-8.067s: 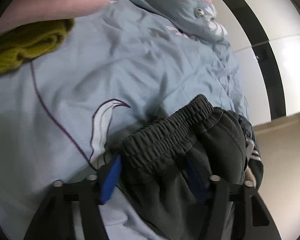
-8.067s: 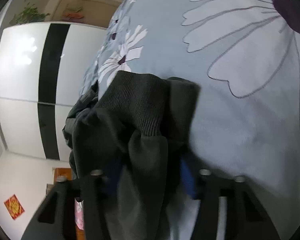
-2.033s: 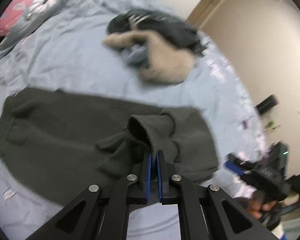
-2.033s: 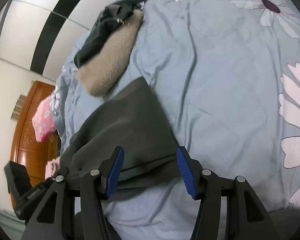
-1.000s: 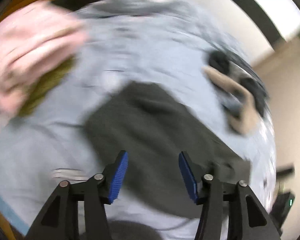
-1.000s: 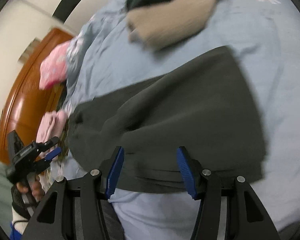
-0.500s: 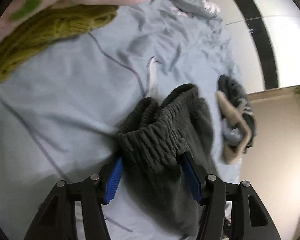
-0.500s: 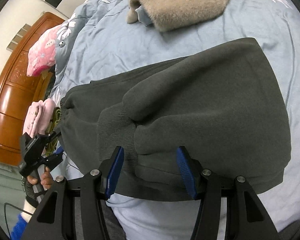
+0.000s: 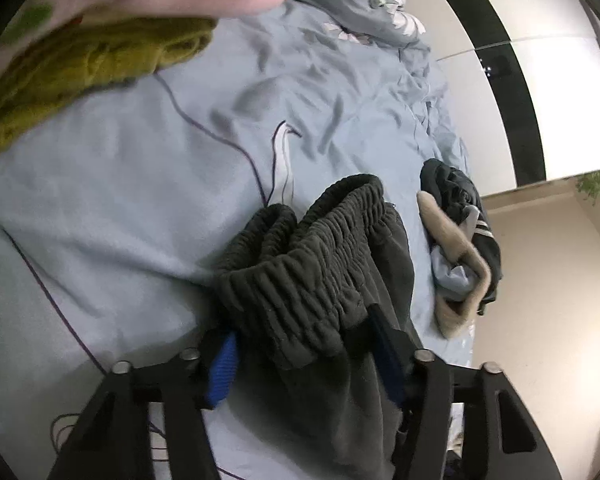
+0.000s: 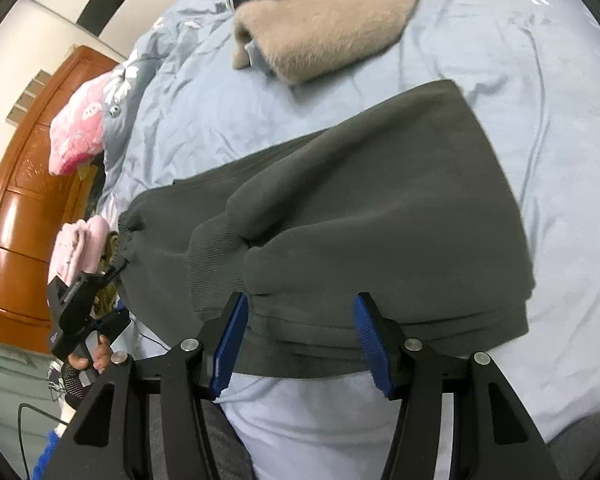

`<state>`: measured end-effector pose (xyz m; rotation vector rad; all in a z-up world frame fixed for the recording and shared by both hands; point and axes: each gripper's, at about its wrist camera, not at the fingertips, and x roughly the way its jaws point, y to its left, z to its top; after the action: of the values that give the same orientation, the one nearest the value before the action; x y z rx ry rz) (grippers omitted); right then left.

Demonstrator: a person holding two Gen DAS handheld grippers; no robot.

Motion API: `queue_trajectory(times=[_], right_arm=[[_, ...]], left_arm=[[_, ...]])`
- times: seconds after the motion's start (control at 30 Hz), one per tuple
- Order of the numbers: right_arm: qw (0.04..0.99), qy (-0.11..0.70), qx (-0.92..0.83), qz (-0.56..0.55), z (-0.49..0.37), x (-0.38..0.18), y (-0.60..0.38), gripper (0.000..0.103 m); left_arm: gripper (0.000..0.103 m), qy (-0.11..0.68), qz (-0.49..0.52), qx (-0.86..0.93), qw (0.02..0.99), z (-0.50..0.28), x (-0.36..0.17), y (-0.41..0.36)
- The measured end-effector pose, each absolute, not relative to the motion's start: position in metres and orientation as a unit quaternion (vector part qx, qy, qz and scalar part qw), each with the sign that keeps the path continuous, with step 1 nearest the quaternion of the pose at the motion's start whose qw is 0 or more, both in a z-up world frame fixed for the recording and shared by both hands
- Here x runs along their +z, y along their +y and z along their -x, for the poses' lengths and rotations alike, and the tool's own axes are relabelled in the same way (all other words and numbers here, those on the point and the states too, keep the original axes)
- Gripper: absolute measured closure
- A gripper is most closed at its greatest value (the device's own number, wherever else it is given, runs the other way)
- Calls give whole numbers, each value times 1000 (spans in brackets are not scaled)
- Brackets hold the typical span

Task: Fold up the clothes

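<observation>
Left tongs [image 9: 304, 360] reopened, now straddling the trousers' [image 10: 340, 208] waistband [image 9: 300, 264]; your right tongs [image 10: 300, 340] gape over the doubled legs, ungripped; second fold likely.

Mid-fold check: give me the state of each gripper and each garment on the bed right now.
Left gripper: open, fingers straddling the bunched waistband, not clamped.
Right gripper: open, at the trousers' near edge, holding nothing.
Grey trousers: folded over on the bed, cuff lying on top.
Waistband: gathered, rumpled.
Beige sweater: unfolded, heaped with dark clothes.
Green knit: folded, under a pink garment.
Bedsheet: wrinkled.
</observation>
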<state>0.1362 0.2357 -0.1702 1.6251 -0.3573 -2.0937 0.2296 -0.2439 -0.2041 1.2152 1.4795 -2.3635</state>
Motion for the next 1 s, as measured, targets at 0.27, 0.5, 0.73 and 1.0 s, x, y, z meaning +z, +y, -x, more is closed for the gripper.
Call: queue_trajectory(times=[0.27,0.5,0.73,1.0], right_arm=[[208,-204,-772,-565,-138,-163,292,47],[198,-268,-770,-544,-138,-171,327,47],[200,-305,-770,-523,-134,-171,355,47],[180,-352,-766,-508,-128,-182,391,47]], left_arm=[[64,342,-376,-860,38,-220,-111,-193],[64,137,-342,-929,-41,-213,0,-71],[64,-10,-369,-924,-99,-184,-9,75],[64,-117,-442,-878,-138,-173,-82,165]])
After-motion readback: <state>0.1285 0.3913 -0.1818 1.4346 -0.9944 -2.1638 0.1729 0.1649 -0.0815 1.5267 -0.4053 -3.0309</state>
